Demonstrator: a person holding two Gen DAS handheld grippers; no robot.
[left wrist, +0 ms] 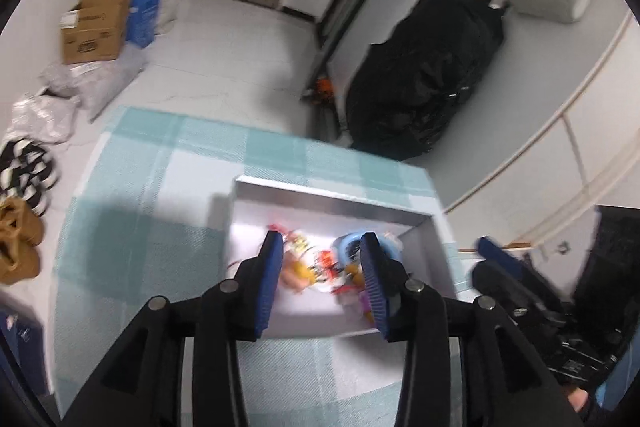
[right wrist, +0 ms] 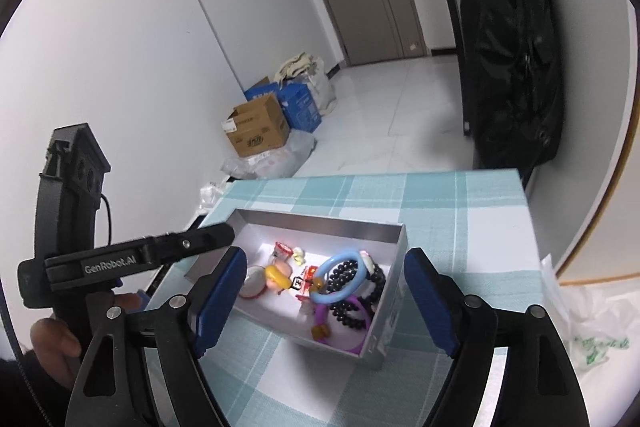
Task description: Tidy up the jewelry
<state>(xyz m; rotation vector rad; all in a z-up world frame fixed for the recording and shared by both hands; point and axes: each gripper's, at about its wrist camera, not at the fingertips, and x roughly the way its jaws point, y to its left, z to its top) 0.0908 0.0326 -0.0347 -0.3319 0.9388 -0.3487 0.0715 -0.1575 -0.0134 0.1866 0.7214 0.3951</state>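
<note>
An open silver box [right wrist: 320, 223] sits on the teal checked tablecloth [right wrist: 440, 211]. Inside lie a light-blue bangle [right wrist: 340, 277], black bead bracelets [right wrist: 354, 313], a purple bangle [right wrist: 354, 335], a yellow ring [right wrist: 279, 277] and small red and white pieces. My right gripper [right wrist: 324, 295] hangs open and wide over the box's near side, nothing between its fingers. My left gripper [left wrist: 322, 267] is open above the blurred jewelry in the box [left wrist: 332, 199], its pads apart and pressing on nothing. In the right wrist view the left gripper [right wrist: 208, 239] reaches over the box's left corner, a hand [right wrist: 52, 343] on its handle.
The table's far edge [right wrist: 400, 173] drops to a white tiled floor. Cardboard and blue boxes [right wrist: 260, 131] stand by the left wall. A black coat or bag [right wrist: 512, 67] hangs at the right of the table. A plastic bag [right wrist: 592, 327] lies at the table's right edge.
</note>
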